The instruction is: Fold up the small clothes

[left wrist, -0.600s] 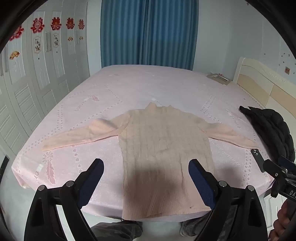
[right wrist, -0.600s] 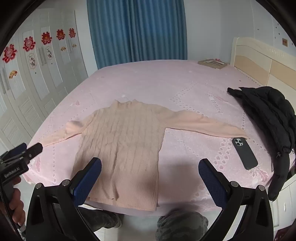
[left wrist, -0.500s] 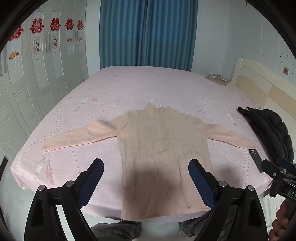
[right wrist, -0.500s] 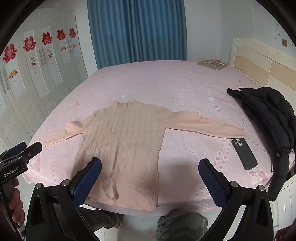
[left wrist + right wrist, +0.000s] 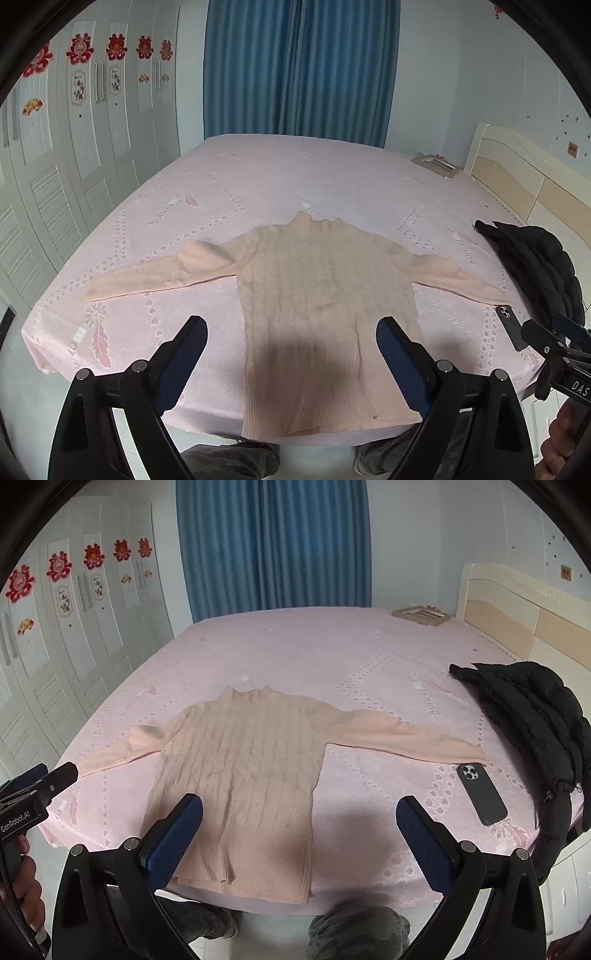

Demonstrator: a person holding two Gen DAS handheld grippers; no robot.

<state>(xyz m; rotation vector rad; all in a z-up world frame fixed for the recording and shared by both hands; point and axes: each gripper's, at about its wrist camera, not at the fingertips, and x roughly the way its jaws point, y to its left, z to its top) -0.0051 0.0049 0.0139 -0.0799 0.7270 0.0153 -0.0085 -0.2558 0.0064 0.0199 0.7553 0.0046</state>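
A pale pink knitted sweater (image 5: 325, 295) (image 5: 243, 771) lies flat on the pink bed sheet (image 5: 258, 184), collar away from me, both sleeves spread sideways, hem at the near bed edge. My left gripper (image 5: 291, 332) hovers open above the sweater's lower half, nothing between its blue pads. My right gripper (image 5: 299, 812) is also open and empty, held above the sweater's right side and the sheet beside it. Each gripper shows at the edge of the other's view, held by a hand.
A dark phone (image 5: 480, 794) lies on the sheet by the right sleeve's cuff. A black padded jacket (image 5: 535, 723) is heaped at the bed's right edge near the headboard (image 5: 517, 609). A framed object (image 5: 421, 614) rests at the far corner. White wardrobe doors line the left.
Both grippers have barely shifted; the left view has drifted slightly back from the bed. The sweater lies unchanged.
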